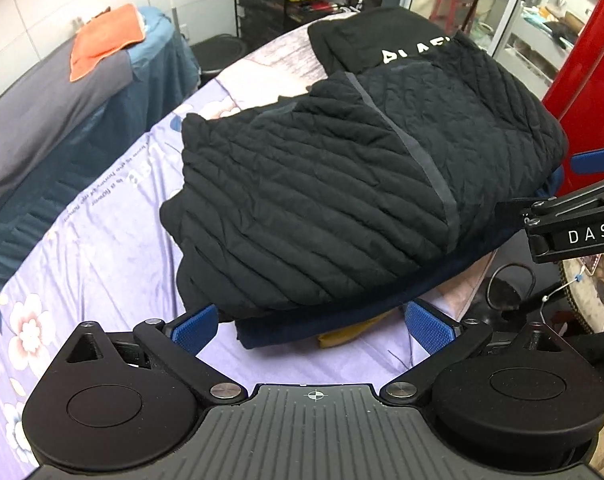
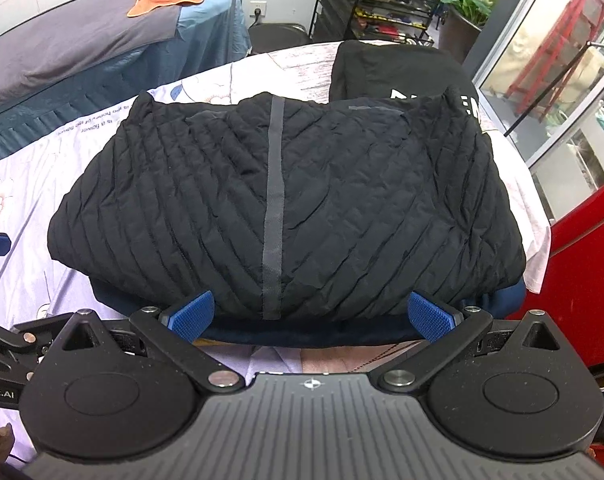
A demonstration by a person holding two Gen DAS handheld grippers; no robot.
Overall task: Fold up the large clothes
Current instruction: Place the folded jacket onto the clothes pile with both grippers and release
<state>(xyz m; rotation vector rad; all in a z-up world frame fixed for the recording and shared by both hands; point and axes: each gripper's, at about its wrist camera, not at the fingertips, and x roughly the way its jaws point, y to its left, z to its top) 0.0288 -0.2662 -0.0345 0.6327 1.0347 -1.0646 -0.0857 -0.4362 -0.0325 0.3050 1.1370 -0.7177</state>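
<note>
Both grippers, left [image 1: 311, 326] and right [image 2: 315, 316], stand released, jaws spread. One folded black quilted jacket [image 2: 286, 208] lies just beyond them atop one navy garment [image 2: 302, 334] on one floral bedsheet [image 1: 114, 264].

Perhaps a workshop: cluttered wire shelving [image 2: 381, 4], glass partitions [image 2: 549, 80].

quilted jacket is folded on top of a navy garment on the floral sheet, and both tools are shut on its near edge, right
Not quite. The quilted jacket does lie folded on the navy garment on the floral sheet, but both wrist views show the left tool and right tool open, gripping nothing.
</note>
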